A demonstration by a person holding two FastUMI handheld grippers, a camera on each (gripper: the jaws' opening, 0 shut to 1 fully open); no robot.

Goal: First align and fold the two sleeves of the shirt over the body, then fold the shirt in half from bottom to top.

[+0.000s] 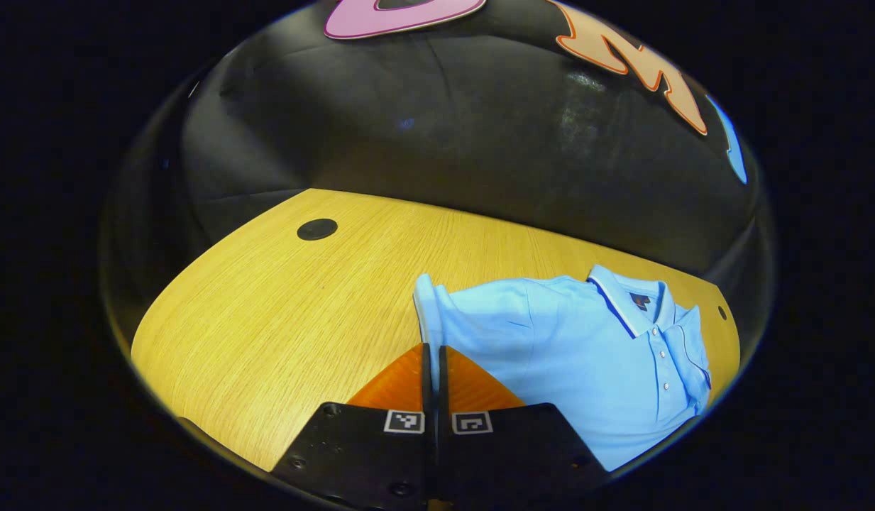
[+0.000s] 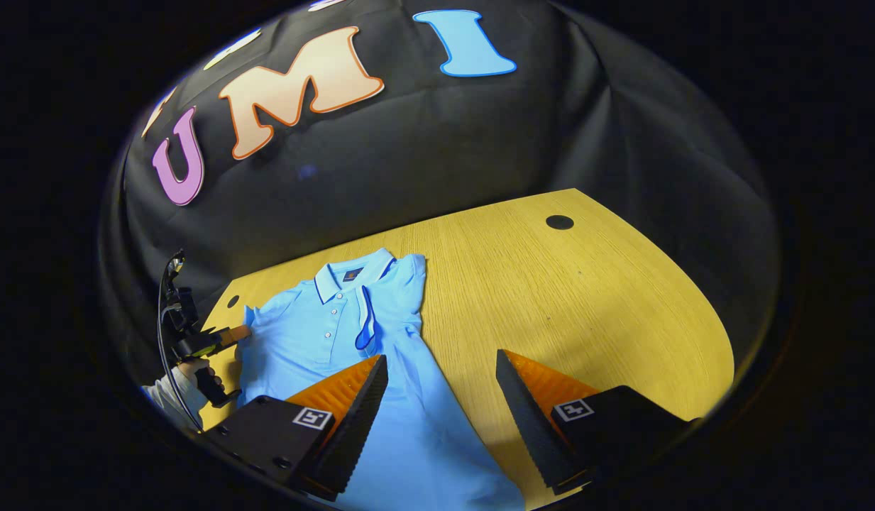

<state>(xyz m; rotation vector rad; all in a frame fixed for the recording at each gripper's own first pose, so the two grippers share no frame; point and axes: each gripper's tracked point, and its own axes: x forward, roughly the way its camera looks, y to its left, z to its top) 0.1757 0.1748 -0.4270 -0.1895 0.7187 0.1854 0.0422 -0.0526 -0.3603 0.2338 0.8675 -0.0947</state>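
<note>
The light blue polo shirt [image 1: 586,355] is lying face up on the wooden counter [image 1: 281,312], with its collar [image 1: 632,298] toward the black cloth wall and its buttoned placket showing.

In the left gripper view, the left gripper [image 1: 433,355] is sitting with its two fingers pressed together, and the edge of one short sleeve [image 1: 426,305] is running down into the line where they meet. The left gripper is therefore closed on the sleeve at the shirt's outer edge. A round dark cap [image 1: 317,229] is lying flush in the counter, well apart from the shirt.

In the right gripper view, the right gripper [image 2: 441,372] is hovering over the lower body of the shirt with its fingers spread wide and nothing between them. One finger is standing above the fabric and the other above bare counter just beside the shirt's edge. The other sleeve [image 2: 407,280] is lying folded inward over the chest, beside the placket. Farther off in that view, the left gripper and the gloved hand [image 2: 185,387] holding it are sitting at the shirt's far sleeve.
</note>
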